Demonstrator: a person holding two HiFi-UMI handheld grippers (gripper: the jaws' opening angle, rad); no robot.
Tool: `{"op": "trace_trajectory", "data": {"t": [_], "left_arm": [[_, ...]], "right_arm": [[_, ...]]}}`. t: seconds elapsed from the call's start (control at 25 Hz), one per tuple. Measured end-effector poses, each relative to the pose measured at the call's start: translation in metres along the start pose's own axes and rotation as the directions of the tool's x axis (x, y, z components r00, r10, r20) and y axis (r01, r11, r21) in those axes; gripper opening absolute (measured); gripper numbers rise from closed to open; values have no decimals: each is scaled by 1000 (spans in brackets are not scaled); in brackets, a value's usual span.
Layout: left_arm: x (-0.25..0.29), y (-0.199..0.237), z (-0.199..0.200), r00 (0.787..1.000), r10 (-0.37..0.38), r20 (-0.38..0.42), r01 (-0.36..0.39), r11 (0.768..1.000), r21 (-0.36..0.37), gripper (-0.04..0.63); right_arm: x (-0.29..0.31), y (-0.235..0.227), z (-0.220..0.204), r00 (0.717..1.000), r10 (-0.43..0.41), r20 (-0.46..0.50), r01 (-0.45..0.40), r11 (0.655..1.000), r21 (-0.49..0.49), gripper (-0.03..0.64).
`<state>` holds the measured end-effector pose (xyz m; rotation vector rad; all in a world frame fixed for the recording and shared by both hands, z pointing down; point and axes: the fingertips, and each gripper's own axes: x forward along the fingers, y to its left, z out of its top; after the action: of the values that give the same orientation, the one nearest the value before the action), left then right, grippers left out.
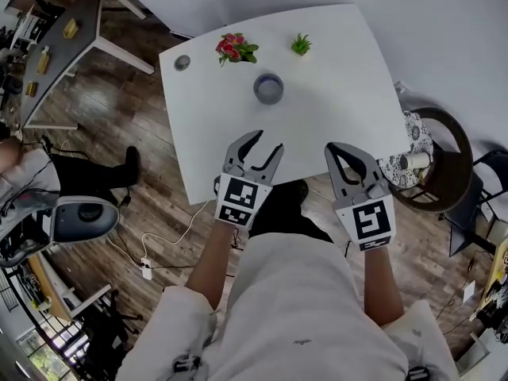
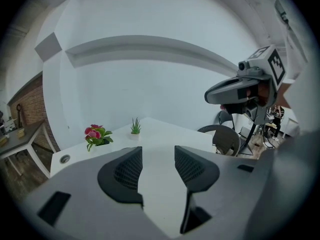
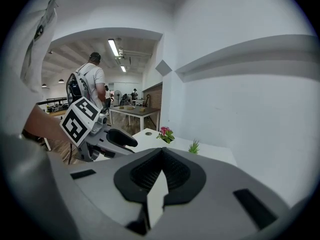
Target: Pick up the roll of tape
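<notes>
- One roll of tape [image 1: 268, 88] is lying flat, core facing up, near the middle of the white surface [image 1: 349, 70]. It is sitting ahead of both grippers and well apart from them.
- Judged from its look, the roll is a light, stiff ring. Its outer face is probably smooth, so a shallow pinch could slip.
- Recommended hold: place one finger inside the core and one outside, clamping the wall. Alternatively, span the full outer width if the fingers are opening far enough.
- The left gripper [image 1: 268, 140] is hovering over the near edge of the surface. Its fingers [image 2: 125, 171] are standing wide apart with nothing between them.
- The right gripper [image 1: 337, 149] is hovering beside it. Its fingers [image 3: 145, 174] are resting together at the tips, holding nothing.
- Count on the surface: one tape roll, one red flowering plant [image 1: 235, 48], one small green plant [image 1: 301, 44] and one round grommet [image 1: 182, 62].
- Count of grippers: two.
- The left gripper view is not showing the roll.
</notes>
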<state>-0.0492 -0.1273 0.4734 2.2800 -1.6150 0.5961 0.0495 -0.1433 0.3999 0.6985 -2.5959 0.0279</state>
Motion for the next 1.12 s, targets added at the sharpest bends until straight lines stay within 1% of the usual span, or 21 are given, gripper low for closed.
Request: {"op": "trace_trajectory", "data": {"t": [0.16, 0.44, 0.68, 0.96, 1.12], "left_arm": [[16, 12, -1, 1000, -19, -5, 19, 1000, 5, 196], [39, 35, -1, 998, -58, -17, 58, 998, 15, 197], [68, 54, -5, 997, -79, -13, 78, 997, -24, 199], [102, 57, -21, 989, -134, -63, 136, 990, 27, 199], [117, 64, -30, 984, -148, -95, 153, 987, 47, 199]], "right_arm": [[15, -4, 3, 1000, -2, -29, 2, 1000, -20, 6], [32, -10, 8, 998, -32, -59, 31, 999, -18, 6], [45, -14, 6, 995, -54, -85, 53, 999, -12, 6], [59, -18, 0, 990, -76, -117, 79, 997, 23, 6], [66, -18, -6, 988, -85, -130, 90, 995, 32, 6]]}}
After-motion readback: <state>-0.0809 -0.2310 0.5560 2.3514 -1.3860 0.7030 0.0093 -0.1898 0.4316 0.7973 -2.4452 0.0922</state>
